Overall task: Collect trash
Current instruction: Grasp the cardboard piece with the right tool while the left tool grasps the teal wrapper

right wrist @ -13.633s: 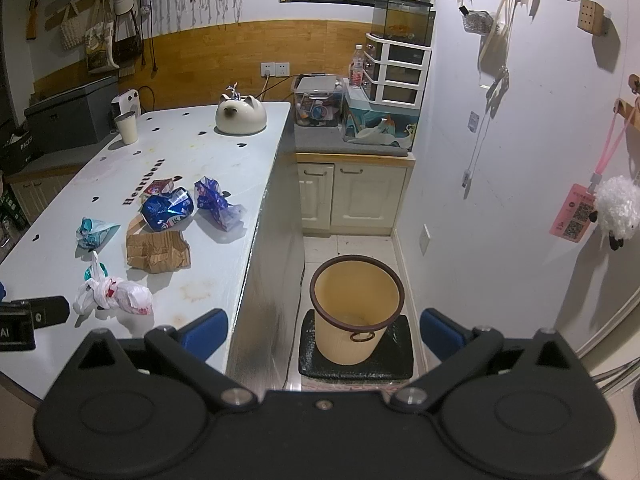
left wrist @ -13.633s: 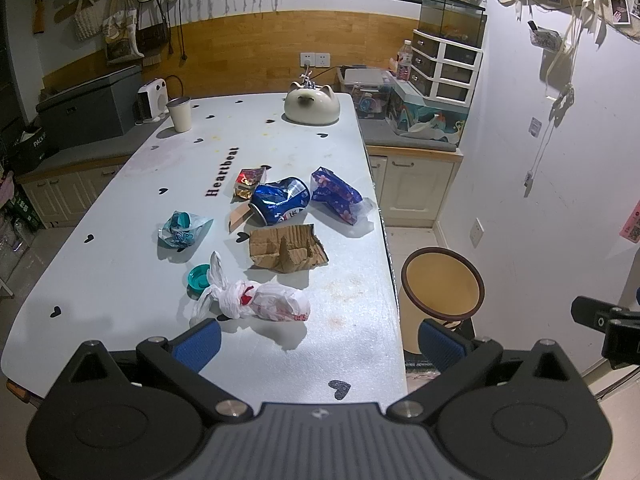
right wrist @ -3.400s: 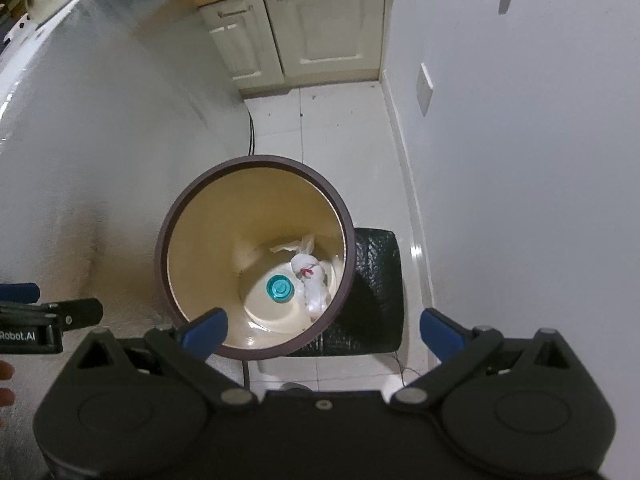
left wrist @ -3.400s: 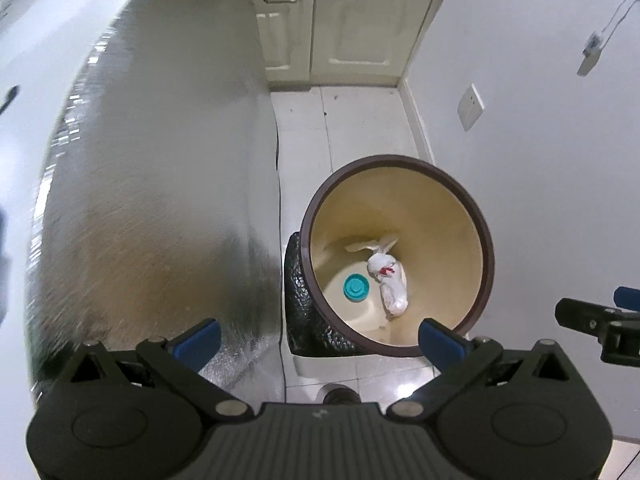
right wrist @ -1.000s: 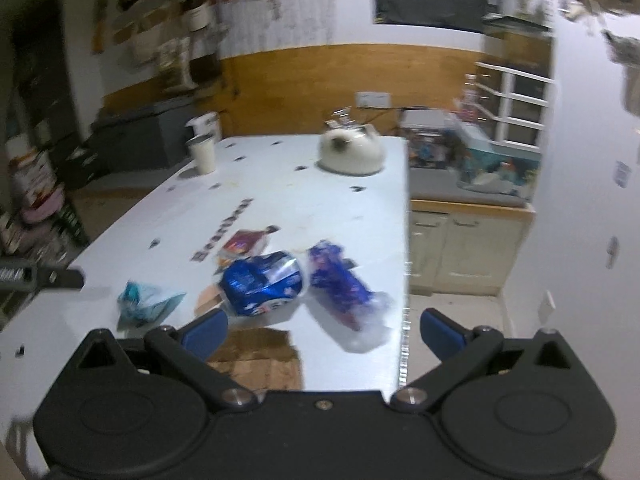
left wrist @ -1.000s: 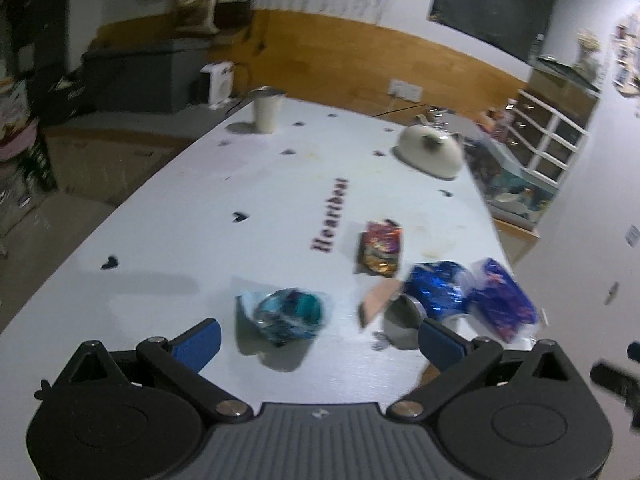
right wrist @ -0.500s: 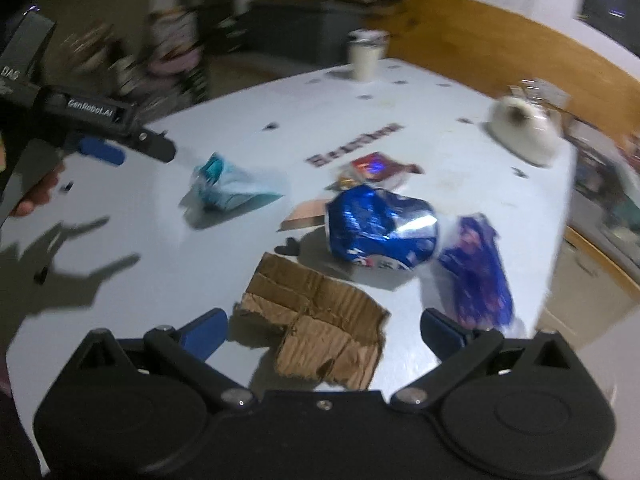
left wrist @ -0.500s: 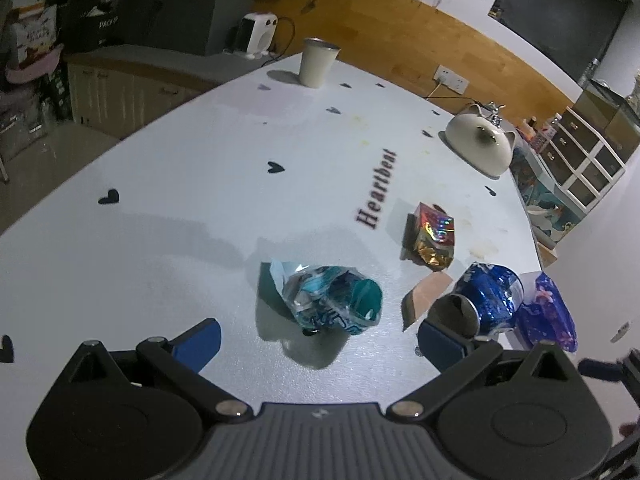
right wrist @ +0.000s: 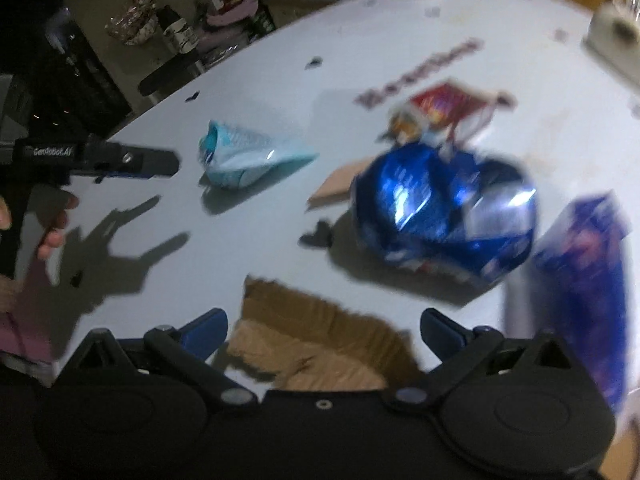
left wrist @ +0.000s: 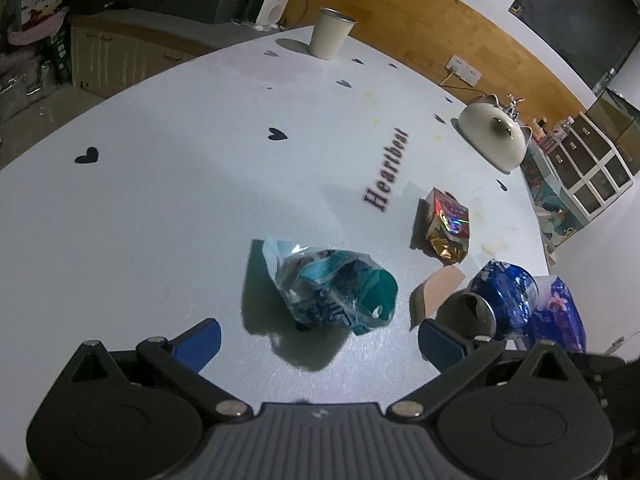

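Observation:
A crumpled teal wrapper [left wrist: 332, 286] lies on the white table [left wrist: 160, 184], just ahead of my open, empty left gripper [left wrist: 320, 340]. It also shows in the right wrist view [right wrist: 244, 156]. My right gripper [right wrist: 324, 336] is open and empty, low over a torn cardboard piece [right wrist: 320, 344]. A shiny blue bag [right wrist: 444, 212] lies beyond it, with a purple packet [right wrist: 588, 264] to its right. A red-gold snack packet [left wrist: 446, 224] and a tan card scrap [left wrist: 438, 288] lie nearby. My left gripper shows from the side in the right wrist view [right wrist: 132, 160].
A paper cup [left wrist: 332, 34] stands at the table's far end. A white cat-shaped pot [left wrist: 494, 140] sits at the far right. A white heater [left wrist: 266, 6] and cabinets lie beyond the far edge. Drawers [left wrist: 588, 168] stand past the right edge.
Both grippers have moved lower and closer to the table. The left has closed in on the teal wrapper. The right has dropped over the cardboard piece.

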